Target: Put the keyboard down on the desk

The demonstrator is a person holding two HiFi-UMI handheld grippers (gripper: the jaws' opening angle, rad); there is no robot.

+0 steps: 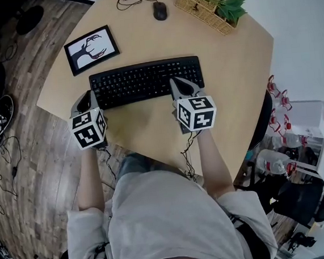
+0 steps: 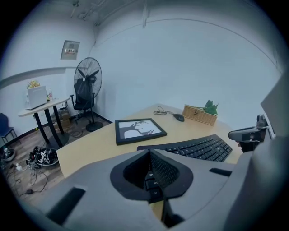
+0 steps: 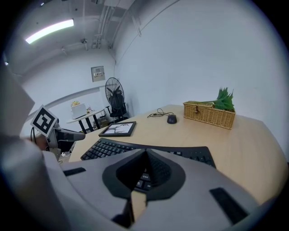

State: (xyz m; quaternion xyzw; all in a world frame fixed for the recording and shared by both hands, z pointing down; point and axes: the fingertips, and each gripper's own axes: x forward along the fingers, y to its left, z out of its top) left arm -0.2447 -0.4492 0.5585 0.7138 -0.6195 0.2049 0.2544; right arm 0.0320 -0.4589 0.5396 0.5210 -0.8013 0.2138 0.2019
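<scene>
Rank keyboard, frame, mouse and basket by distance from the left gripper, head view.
1. keyboard: at the jaws, its left end.
2. frame: just beyond, desk's left side.
3. mouse: far edge, middle.
4. basket: far right corner.

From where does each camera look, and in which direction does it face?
Head view: on the head, looking steeply down at the black keyboard on the light wooden desk; torso, forearms, left gripper and right gripper show.
Left gripper view: rides the left gripper, faces across the keyboard; own jaws, right gripper show.
Right gripper view: rides the right gripper, faces likewise; own jaws, left gripper show.
All three share the keyboard and wicker basket.
</scene>
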